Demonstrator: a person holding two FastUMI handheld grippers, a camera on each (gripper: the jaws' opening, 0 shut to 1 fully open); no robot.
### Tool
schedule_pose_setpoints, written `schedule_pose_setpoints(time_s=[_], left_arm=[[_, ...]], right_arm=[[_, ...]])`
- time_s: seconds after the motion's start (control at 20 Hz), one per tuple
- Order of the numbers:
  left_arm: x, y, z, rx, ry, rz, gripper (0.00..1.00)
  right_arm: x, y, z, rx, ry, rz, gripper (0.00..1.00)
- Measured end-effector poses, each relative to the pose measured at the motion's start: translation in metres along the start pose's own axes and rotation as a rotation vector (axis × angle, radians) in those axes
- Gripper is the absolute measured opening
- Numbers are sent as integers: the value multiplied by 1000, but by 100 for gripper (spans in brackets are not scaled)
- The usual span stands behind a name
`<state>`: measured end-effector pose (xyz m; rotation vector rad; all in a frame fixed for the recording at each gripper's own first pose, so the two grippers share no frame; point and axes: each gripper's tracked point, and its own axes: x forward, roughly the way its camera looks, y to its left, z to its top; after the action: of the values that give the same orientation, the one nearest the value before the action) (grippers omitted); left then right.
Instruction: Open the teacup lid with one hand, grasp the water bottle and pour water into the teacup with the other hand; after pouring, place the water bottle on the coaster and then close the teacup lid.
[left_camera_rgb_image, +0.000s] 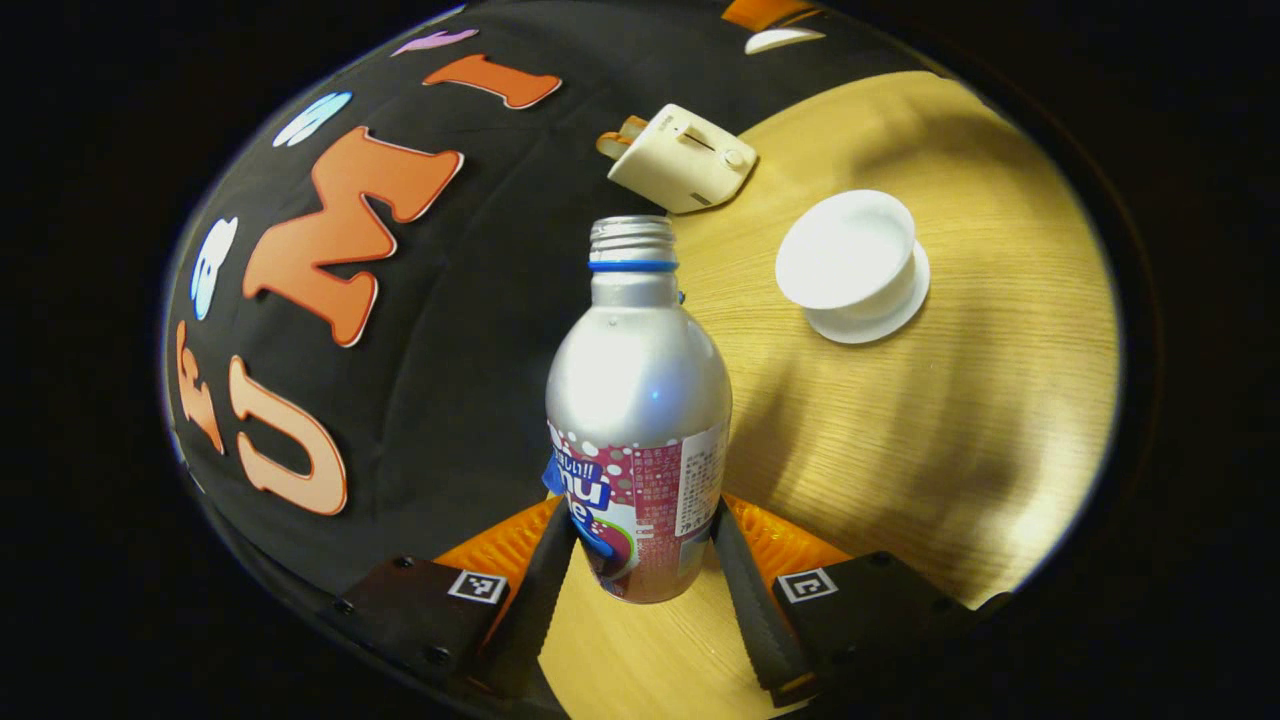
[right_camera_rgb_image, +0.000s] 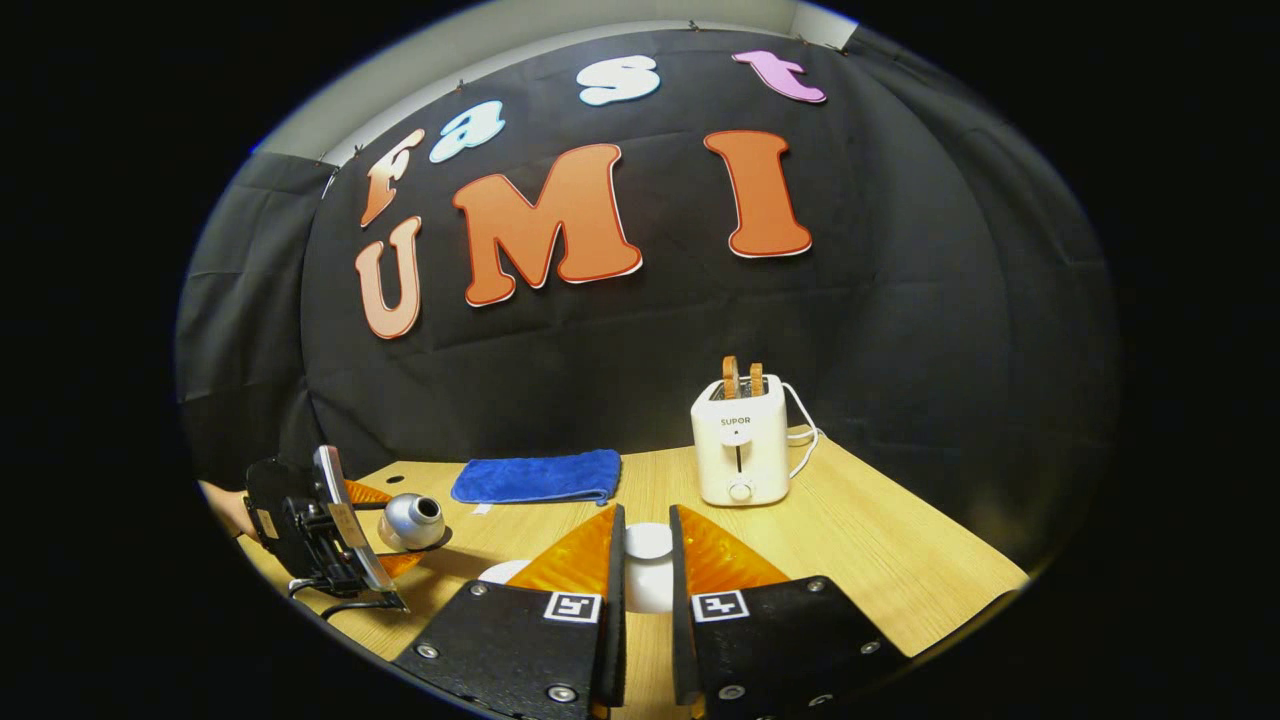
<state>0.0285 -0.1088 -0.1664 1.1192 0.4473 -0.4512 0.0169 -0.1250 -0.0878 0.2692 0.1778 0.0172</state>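
Observation:
In the left gripper view a silver water bottle (left_camera_rgb_image: 638, 380) with a red and white label stands between my fingers, cap off, and my left gripper (left_camera_rgb_image: 640, 530) is shut on its lower body. Up and to the right is the white teacup (left_camera_rgb_image: 850, 260) on its saucer, apart from the bottle. The right gripper view shows my right gripper (right_camera_rgb_image: 645, 515) low over the table, closed on a white lid (right_camera_rgb_image: 648, 545). To its left, my left gripper (right_camera_rgb_image: 395, 530) holds the bottle (right_camera_rgb_image: 412, 520) tipped on its side, mouth towards me. A white rim (right_camera_rgb_image: 503, 572) peeks out behind my left finger.
A cream toaster (right_camera_rgb_image: 740, 440) with two slices of toast and a white cord stands at the back of the wooden table (right_camera_rgb_image: 880, 540). To its left lies a folded blue cloth (right_camera_rgb_image: 537, 477). A hand (right_camera_rgb_image: 225, 510) holds the left gripper at the table's left edge.

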Motion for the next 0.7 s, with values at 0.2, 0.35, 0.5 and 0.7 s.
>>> schedule_pose_setpoints(time_s=[0.2, 0.35, 0.5, 0.7], left_arm=[[2, 0, 6, 140, 8, -12, 83], [-2, 3, 11, 217, 19, -12, 83], [-4, 6, 12, 294, 32, -23, 83], [1, 9, 11, 378, 72, -21, 84]], right_arm=[[0, -8, -4, 4, 5, -3, 19], [1, -11, -6, 0, 9, -3, 19], [2, -13, -7, 1, 11, 1, 19], [4, -15, -9, -5, 12, 5, 19]])
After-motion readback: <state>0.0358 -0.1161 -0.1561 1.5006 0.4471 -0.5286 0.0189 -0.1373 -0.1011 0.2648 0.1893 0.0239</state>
